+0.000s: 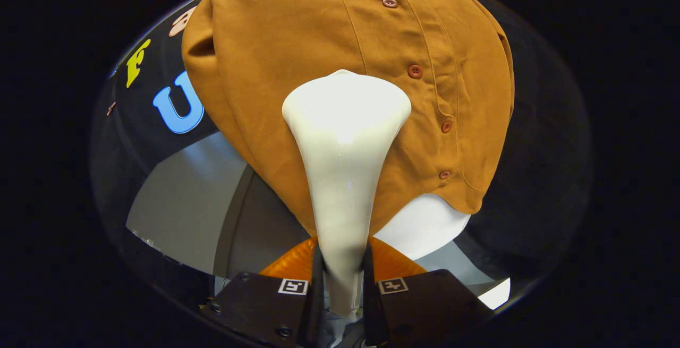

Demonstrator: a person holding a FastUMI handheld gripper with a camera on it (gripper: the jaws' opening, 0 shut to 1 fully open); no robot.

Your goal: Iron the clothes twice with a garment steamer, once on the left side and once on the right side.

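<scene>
A brown button-up shirt (pixel 297 61) hangs on a white mannequin torso (pixel 425 226), whose bare bottom shows below the hem. A white garment steamer (pixel 345 141) stands up from between my fingers, its handle pinched by both of them. Its wide head rests against the shirt front just left of the button row (pixel 415 71), at about mid height. My gripper (pixel 342 279) is shut on the steamer's handle, below the shirt's hem.
Grey panels (pixel 186 204) lie below and left of the shirt. The black booth cloth (pixel 531 151) hangs behind the shirt on both sides.
</scene>
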